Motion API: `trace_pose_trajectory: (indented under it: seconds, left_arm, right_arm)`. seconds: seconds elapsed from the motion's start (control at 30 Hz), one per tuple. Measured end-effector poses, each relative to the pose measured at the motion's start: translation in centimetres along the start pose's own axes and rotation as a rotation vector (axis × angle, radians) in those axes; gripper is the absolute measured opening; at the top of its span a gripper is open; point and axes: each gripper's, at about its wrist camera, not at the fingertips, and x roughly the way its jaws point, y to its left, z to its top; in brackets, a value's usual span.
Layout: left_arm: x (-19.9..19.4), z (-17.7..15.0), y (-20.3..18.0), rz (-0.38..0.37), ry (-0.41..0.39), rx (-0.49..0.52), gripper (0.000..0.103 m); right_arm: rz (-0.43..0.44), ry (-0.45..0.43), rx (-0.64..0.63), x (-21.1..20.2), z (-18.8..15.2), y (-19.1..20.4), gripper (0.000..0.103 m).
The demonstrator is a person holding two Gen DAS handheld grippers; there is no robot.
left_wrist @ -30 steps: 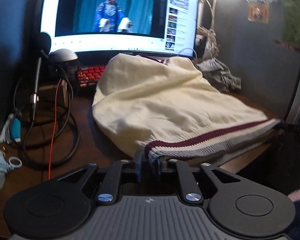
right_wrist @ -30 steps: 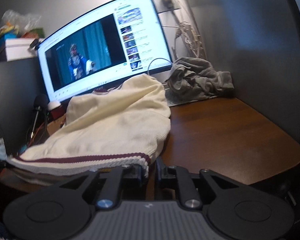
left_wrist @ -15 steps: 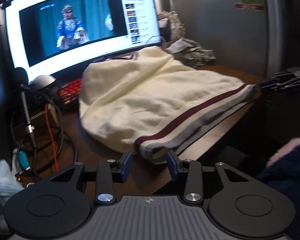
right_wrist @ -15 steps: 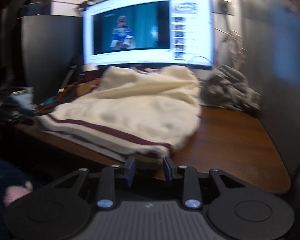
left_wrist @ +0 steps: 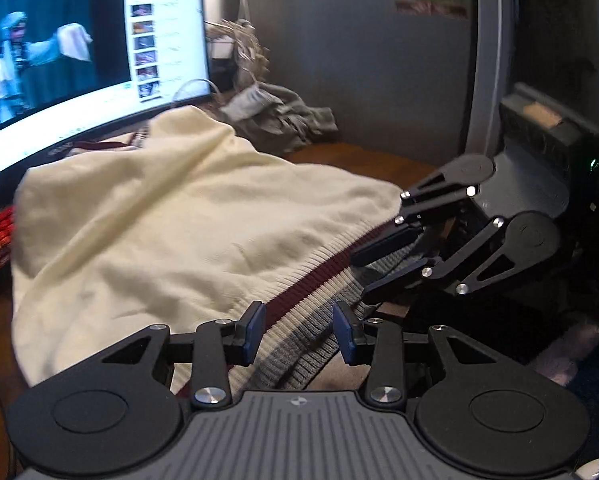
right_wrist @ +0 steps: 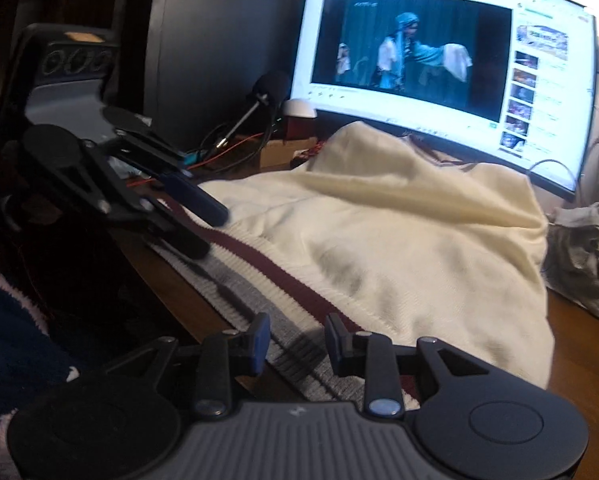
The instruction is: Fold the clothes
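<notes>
The cream sweater [left_wrist: 187, 224] lay heaped on the desk [right_wrist: 579, 360] before the monitor [right_wrist: 439, 52], its striped hem [left_wrist: 311, 300] along the near edge. Both the left gripper [left_wrist: 299, 334] and the right gripper [right_wrist: 295, 340] stood partly open astride that hem, gripping nothing. The knit looked soft, light and floppy; the thicker ribbed hem seemed the firmest hold.

1. Cream knitted sweater [right_wrist: 379, 240] with maroon-and-grey ribbed hem, heaped on brown wooden desk [right_wrist: 587, 360] before lit curved monitor [right_wrist: 439, 60].
2. Right claw [right_wrist: 297, 340] parted over the hem, pads apart from it.
3. Left claw [right_wrist: 203, 228] at the hem's far end.
4. Crumpled grey garment [right_wrist: 587, 256] at right.
</notes>
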Motion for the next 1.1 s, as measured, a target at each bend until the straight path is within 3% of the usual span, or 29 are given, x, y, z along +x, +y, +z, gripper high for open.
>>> trace_pose_trajectory:
  seconds: [0.2,0.47,0.5,0.57,0.93,1.1]
  left_arm:
    - [2.1,-0.2,0.5,-0.009,0.058,0.016,0.038]
    - [2.1,-0.1,1.5,-0.059,0.069,-0.045,0.038]
    - [2.0,-0.1,1.5,-0.061,0.069,-0.046,0.038]
    - [1.9,-0.1,1.3,-0.058,0.068,-0.037,0.038]
    - [1.5,-0.2,-1.5,0.043,0.033,0.132,0.038]
    - [1.8,-0.3,-1.1,0.038,0.040,0.110,0.038]
  right_arm:
    - [0.013,0.018,-0.085,0.9,0.3,0.4,0.028]
    - [0.048,0.021,-0.150,1.5,0.7,0.4,0.027]
    - [0.055,0.021,-0.147,1.6,0.8,0.4,0.026]
    - [0.087,0.028,-0.119,1.7,0.9,0.1,0.005]
    - [0.124,-0.056,0.067,0.4,1.6,-1.6,0.000]
    - [0.093,-0.003,-0.027,0.2,1.2,-0.8,0.001]
